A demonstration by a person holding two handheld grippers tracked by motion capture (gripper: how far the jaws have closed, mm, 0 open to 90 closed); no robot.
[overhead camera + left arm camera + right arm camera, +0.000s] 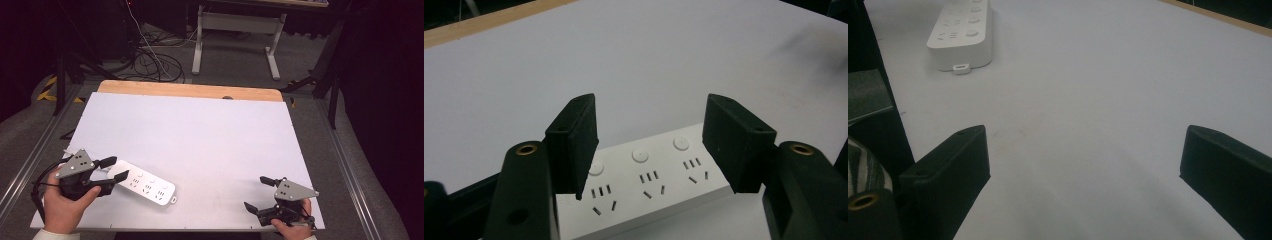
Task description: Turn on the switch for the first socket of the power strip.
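Note:
A white power strip [148,188] with three socket sets and round buttons lies flat on the white board [200,130], near the front left. My left gripper [117,169] is open, and the strip's left end sits between its jaws. In the left gripper view the power strip [649,186] lies low between the spread black fingers [574,142], with the left gripper [651,132] above it; I cannot tell if a pad touches it. My right gripper [256,192] is open over bare board at the front right. From the right gripper [1085,150], the power strip [961,35] shows far off, upper left.
A wooden strip [190,90] runs along the board's far edge. Metal rails [345,150] flank the table on both sides. Beyond it, cables [150,60] lie on the floor beside white desk legs [272,55]. Bare board stretches between the two grippers.

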